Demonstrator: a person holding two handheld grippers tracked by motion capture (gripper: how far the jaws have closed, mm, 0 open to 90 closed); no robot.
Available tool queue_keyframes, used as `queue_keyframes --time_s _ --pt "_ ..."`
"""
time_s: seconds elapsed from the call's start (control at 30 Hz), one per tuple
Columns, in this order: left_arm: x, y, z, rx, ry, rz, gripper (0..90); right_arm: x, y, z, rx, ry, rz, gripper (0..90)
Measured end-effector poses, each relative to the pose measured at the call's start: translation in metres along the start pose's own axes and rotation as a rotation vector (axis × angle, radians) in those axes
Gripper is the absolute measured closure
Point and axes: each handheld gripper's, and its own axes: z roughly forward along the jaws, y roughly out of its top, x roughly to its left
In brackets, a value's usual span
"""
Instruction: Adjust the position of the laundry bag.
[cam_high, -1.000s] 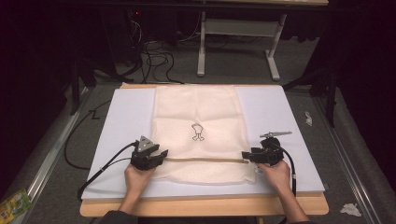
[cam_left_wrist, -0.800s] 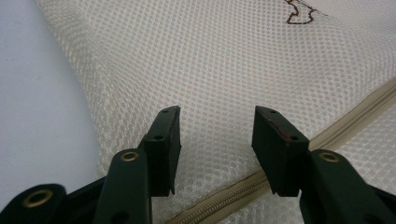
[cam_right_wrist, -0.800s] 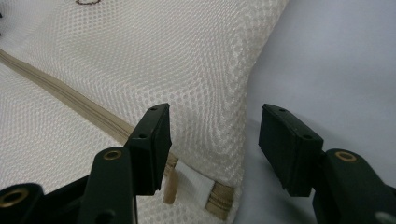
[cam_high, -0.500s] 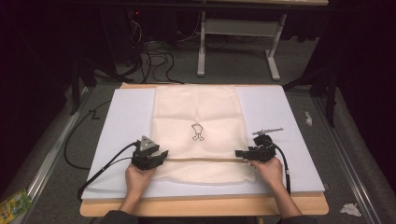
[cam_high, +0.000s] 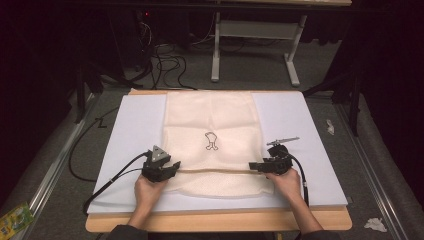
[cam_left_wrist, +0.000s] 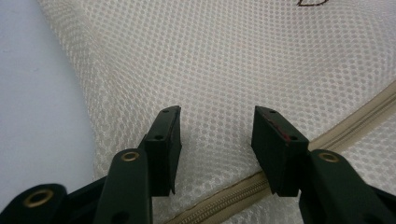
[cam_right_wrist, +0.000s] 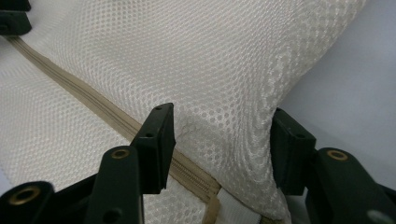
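— Where's the mesh bag (cam_high: 212, 145)?
— Flat on the white board (cam_high: 300, 125), zipper (cam_high: 215, 171) running between both grippers.
— The left gripper (cam_high: 167, 169)?
— Jaws parted over the mesh, gripping nothing.
— The right gripper (cam_high: 256, 166)?
— Jaws have just been closing around the bag's bunched edge; whether they pinch it, I can't tell.

Cream mesh bag (cam_high: 210, 120) — tan zipper (cam_high: 215, 171) — pale-blue mat (cam_high: 300, 130)

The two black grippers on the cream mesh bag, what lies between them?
In the high view, the bag's tan zipper runs straight from the left gripper to the right gripper, with cream mesh bag on both sides.
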Motion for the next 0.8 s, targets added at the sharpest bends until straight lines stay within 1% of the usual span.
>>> queue_keyframes --time_s 0.07,0.1,0.17,0.2,0.27,0.37,0.4,0.63,0.8 --pt "0.000 0.000 0.000 -0.001 0.002 0.001 52.6 0.001 0.000 0.000 0.003 -0.022 -0.026 59.7" --pt "0.000 0.000 0.000 -0.001 0.001 -0.001 52.7 0.000 0.000 0.000 0.000 -0.026 -0.028 63.8" --pt "0.000 0.000 0.000 0.000 0.001 0.002 52.6 -0.002 0.001 0.000 0.006 -0.020 -0.030 73.6" --pt "0.000 0.000 0.000 0.000 0.002 0.002 52.6 -0.003 0.001 0.000 0.006 -0.015 -0.041 78.2" --pt "0.000 0.000 0.000 0.000 0.002 0.002 52.5 -0.005 0.001 0.000 0.004 -0.006 -0.049 84.1" --pt "0.000 0.000 0.000 0.000 0.000 0.001 52.4 -0.005 0.002 -0.002 -0.006 0.006 -0.066 86.5" --pt "0.000 0.000 0.000 0.000 0.000 0.001 52.4 -0.004 0.003 -0.004 -0.017 0.012 -0.068 86.8" --pt "0.001 0.000 0.000 0.001 -0.006 0.000 51.6 0.001 0.008 -0.017 -0.054 0.001 -0.092 87.3" --pt "0.002 0.002 -0.001 -0.001 -0.028 -0.008 49.6 0.003 0.012 -0.022 -0.069 -0.002 -0.104 87.4"
